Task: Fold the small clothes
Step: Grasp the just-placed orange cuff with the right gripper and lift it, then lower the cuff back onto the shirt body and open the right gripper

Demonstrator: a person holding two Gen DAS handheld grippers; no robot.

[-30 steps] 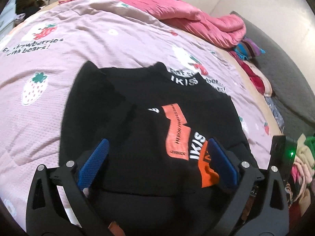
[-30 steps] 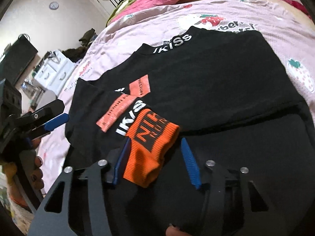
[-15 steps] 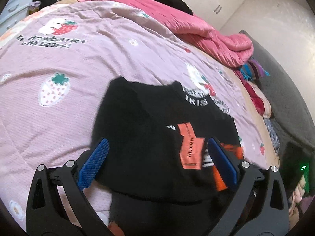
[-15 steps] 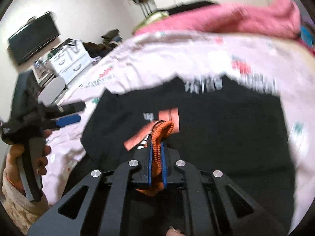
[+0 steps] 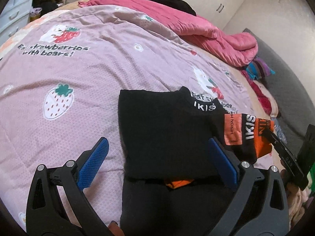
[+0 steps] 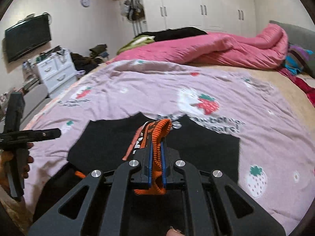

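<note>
I have the right gripper (image 6: pixel 156 153) clenched on the orange cuff (image 6: pixel 157 135) of the black sweater (image 5: pixel 167 135), lower centre on the strawberry quilt (image 5: pixel 59 68). The sleeve runs leftward across the body. My left gripper (image 5: pixel 159 159) hangs released.

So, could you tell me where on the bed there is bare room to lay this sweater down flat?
The lilac strawberry blanket lies bare left of the black sweater, between it and the "strawberries with bears" print. A second bare strip runs from the collar to the pink duvet. The far edge is crowded with the duvet and piled clothes.
</note>
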